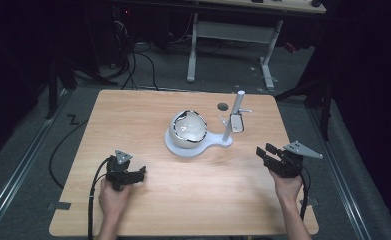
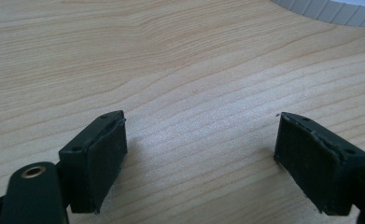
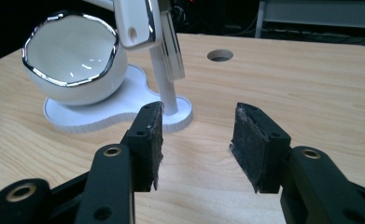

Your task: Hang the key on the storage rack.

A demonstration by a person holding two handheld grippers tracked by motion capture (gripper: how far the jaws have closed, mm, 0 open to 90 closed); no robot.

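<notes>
Dim workroom, cables and a second desk frame behind; pale wooden table (image 1: 183, 200) in front, round cable hole (image 3: 220, 55) near the far edge.

- White stand (image 1: 193, 146): flat two-lobed base at table centre, upright post (image 1: 231, 120) on its right lobe.
- White bowl with chrome rim (image 1: 188, 127): seated on the left lobe, tilted, mouth toward the right side.
- Hanging piece, white and chrome (image 3: 136, 23): suspended from the post, just beside the bowl rim; exact kind hard to tell.
- Left gripper (image 1: 133, 174): low over bare table, near-left of the stand, jaws wide apart, nothing between them.
- Right gripper (image 1: 266, 152): right of the stand, aimed at the post, jaws apart, empty.

Handling note, as judgement: approach stage. Best reached with the right gripper, level and slow, jaws kept wide until the hanging piece sits squarely between the pads. Clear of the bowl rim throughout. Base steadied with the left gripper if the stand shifts.
</notes>
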